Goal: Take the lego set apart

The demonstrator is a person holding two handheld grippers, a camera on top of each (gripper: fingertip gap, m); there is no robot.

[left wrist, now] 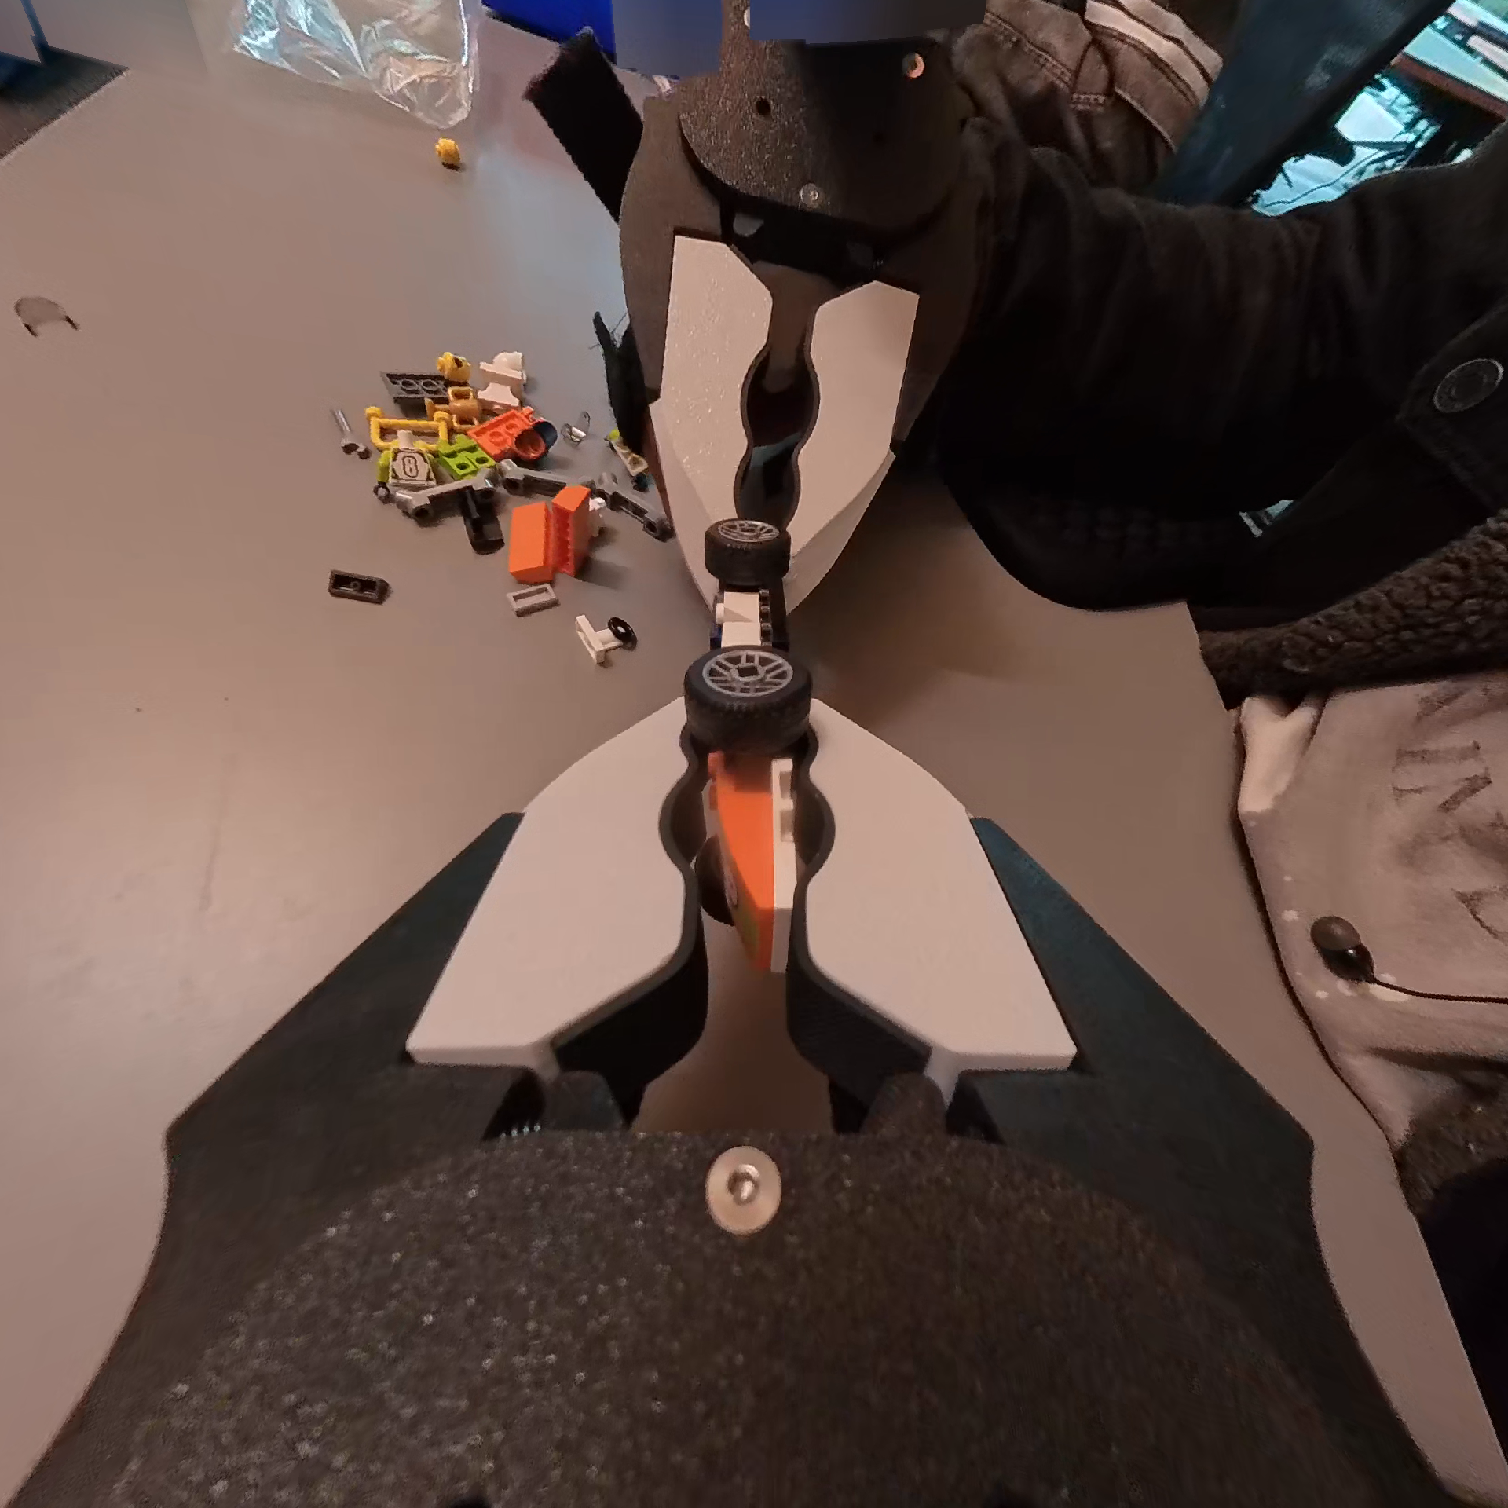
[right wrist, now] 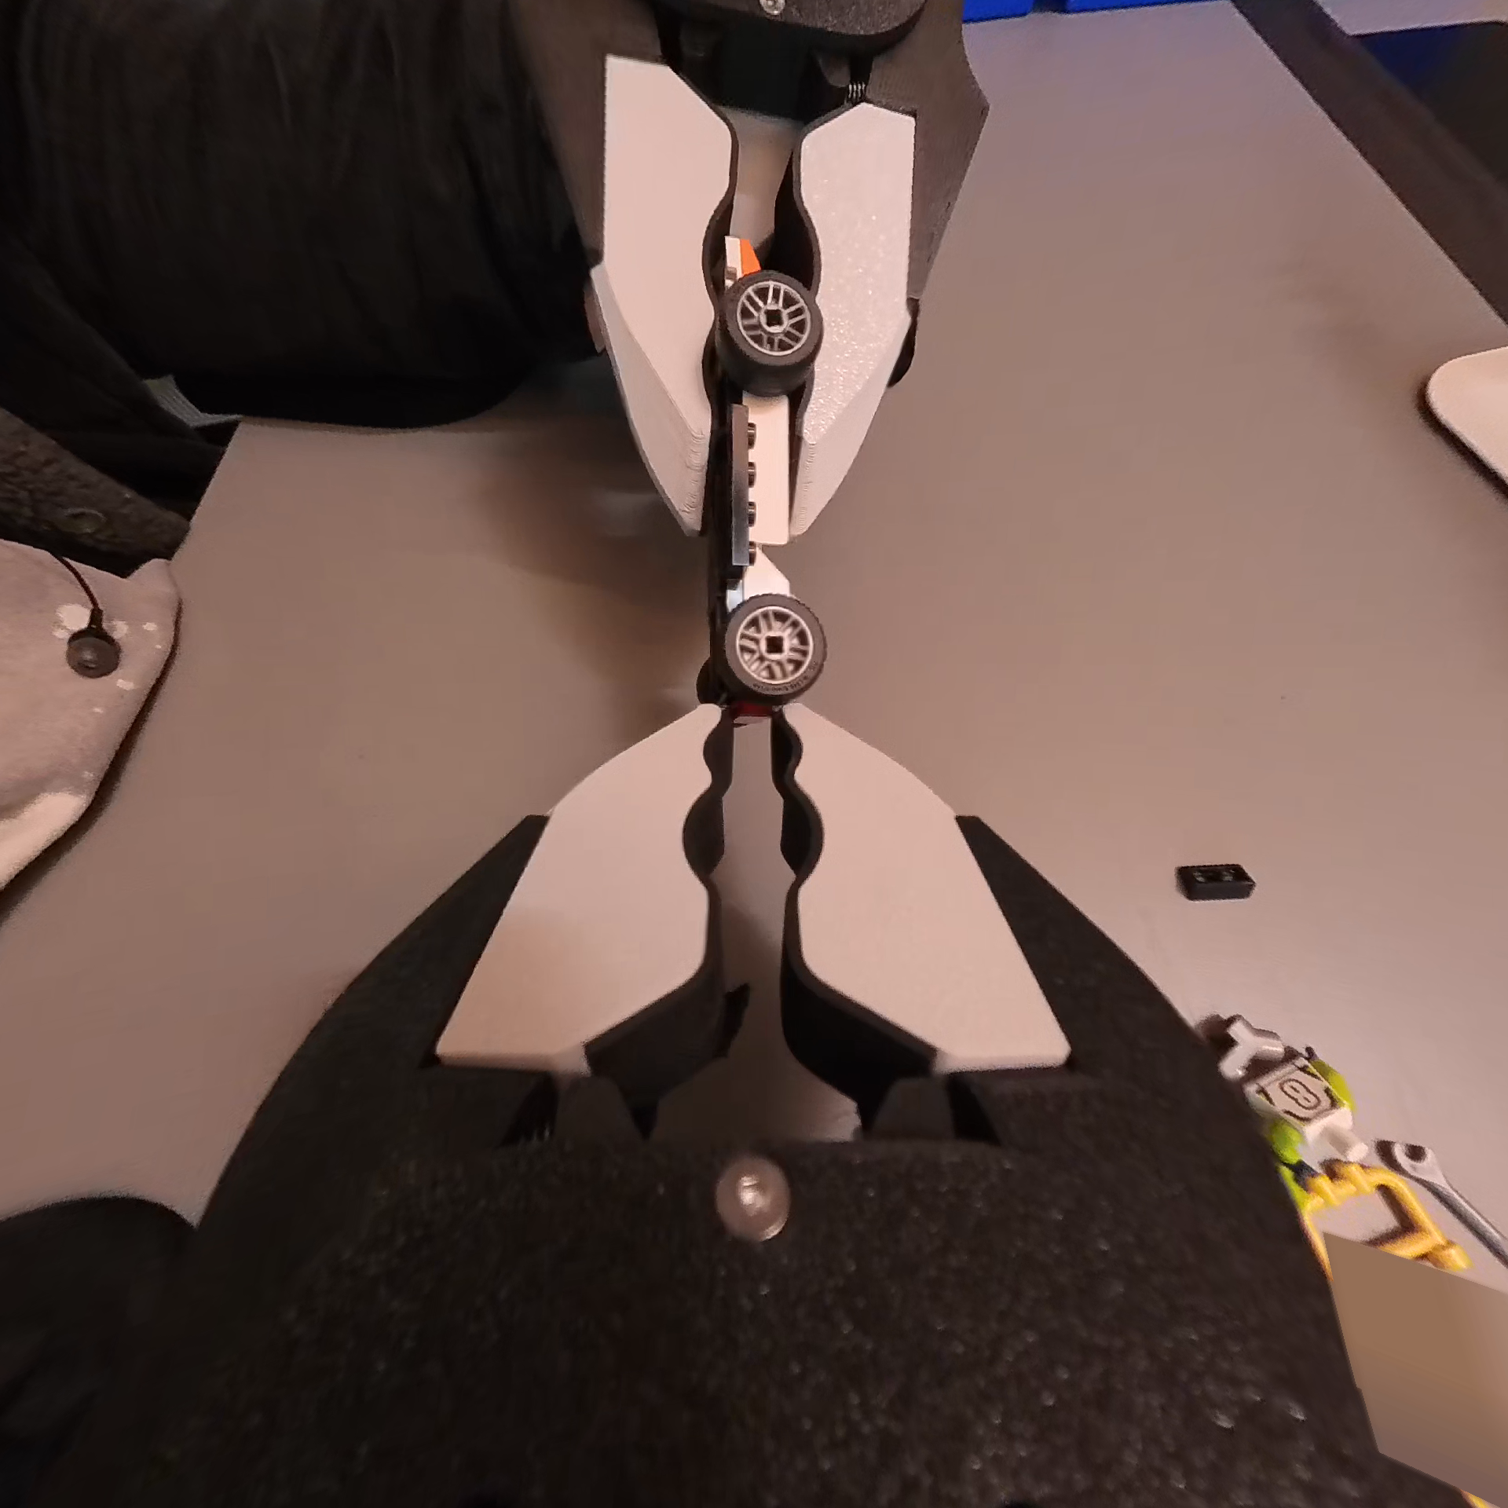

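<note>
Left tool [left wrist: 747,734] is clamped on the lego car [left wrist: 755,849], gripping the orange-and-white body with one grey-spoked wheel [left wrist: 747,689] poking out just past its tips. Opposite it, the right tool [right wrist: 747,722] pinches the very end of the same car [right wrist: 763,490], right below the near wheel [right wrist: 775,645]; its jaws are nearly together, with a sliver of red and white caught between the tips. So the car hangs in the air between both tools, above the grey table [left wrist: 204,734], turned on its side.

There is raised lettering on the tyre in the right wrist view, too small to make out. A printed torso piece [left wrist: 408,467] carries a mark on its chest.

Off to the left tool's side sits the pile of loose parts [left wrist: 490,465]: orange bricks, yellow bars, grey beams, lime bits. A small black plate [left wrist: 357,585] lies apart from it, a lone yellow piece [left wrist: 447,152] farther off, near a clear plastic bag [left wrist: 367,57] cut by the frame edge. A dark sleeve [left wrist: 1142,367] holds the far tool, and pale fabric [left wrist: 1371,898] fills the right side. The car's far side is hidden by the tool fingers.
</note>
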